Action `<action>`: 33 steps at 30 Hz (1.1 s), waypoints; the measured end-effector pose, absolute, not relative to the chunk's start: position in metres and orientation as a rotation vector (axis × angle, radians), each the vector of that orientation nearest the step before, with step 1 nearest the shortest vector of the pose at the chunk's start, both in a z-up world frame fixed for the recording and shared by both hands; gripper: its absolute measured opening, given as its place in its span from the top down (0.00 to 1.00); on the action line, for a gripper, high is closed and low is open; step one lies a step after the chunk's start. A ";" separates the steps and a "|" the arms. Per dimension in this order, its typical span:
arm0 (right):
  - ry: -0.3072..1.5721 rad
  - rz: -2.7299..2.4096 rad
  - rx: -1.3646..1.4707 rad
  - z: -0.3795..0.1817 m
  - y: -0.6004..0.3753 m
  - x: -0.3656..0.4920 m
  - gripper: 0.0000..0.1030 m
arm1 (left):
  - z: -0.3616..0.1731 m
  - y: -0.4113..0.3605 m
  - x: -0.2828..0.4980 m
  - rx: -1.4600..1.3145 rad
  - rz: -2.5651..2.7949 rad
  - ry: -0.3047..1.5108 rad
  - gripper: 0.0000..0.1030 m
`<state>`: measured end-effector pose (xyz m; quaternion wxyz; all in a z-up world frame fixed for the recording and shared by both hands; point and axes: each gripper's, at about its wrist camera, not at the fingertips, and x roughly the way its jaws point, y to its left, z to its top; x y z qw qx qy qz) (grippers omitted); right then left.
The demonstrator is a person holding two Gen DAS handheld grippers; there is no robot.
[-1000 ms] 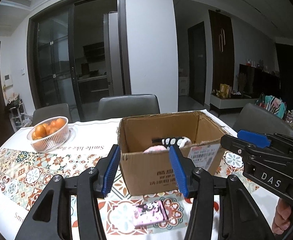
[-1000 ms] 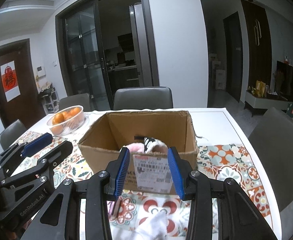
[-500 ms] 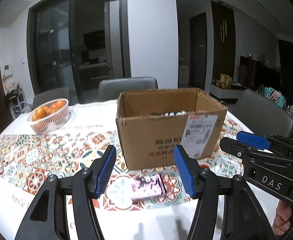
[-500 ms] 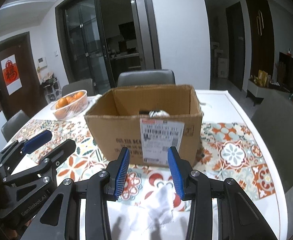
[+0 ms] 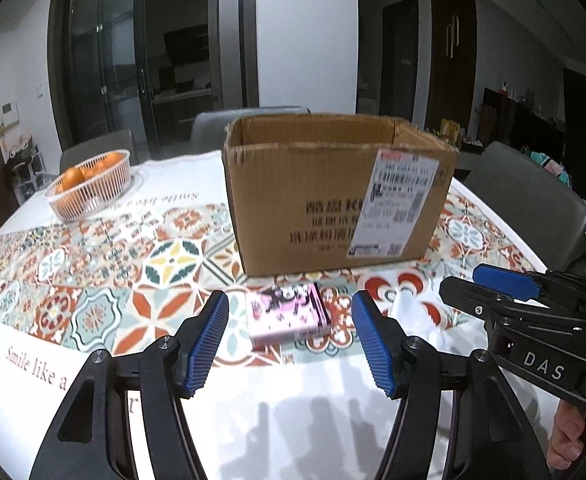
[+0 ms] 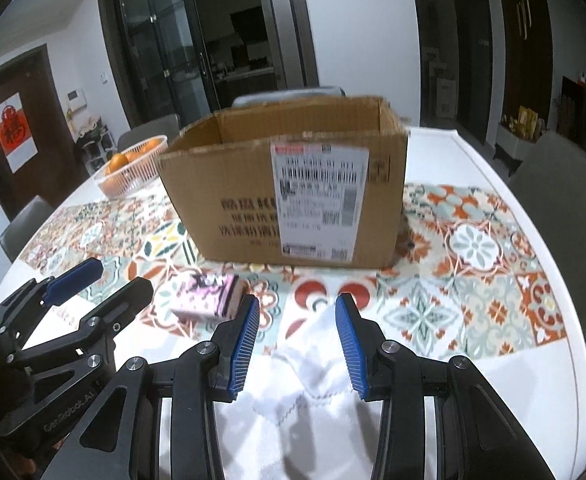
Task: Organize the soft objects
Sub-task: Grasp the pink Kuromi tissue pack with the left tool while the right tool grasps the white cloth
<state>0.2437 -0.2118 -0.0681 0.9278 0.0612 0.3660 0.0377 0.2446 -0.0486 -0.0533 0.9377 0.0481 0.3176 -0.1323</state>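
An open cardboard box (image 5: 333, 196) stands on the patterned tablecloth; it also shows in the right wrist view (image 6: 289, 184). Its contents are hidden from here. A pink packet with a cartoon print (image 5: 287, 314) lies in front of the box, between and just beyond the fingers of my open left gripper (image 5: 289, 340). The packet also shows in the right wrist view (image 6: 211, 294). A white cloth (image 6: 313, 360) lies crumpled on the table between the fingers of my open right gripper (image 6: 297, 340), low over it. The right gripper also shows in the left wrist view (image 5: 505, 292).
A white basket of oranges (image 5: 89, 184) stands at the back left of the table. Grey chairs (image 5: 533, 192) surround the table. The table edge (image 6: 573, 320) runs close on the right. The left gripper shows in the right wrist view (image 6: 93, 288).
Both grippers have dropped from above the box down toward the table in front of it. The box's inside is no longer visible; the packet and the cloth are now between the fingers.
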 end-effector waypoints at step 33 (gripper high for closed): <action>0.970 0.138 0.080 -0.140 -0.201 0.268 0.60 | -0.114 -0.060 0.288 0.118 -0.314 0.773 0.19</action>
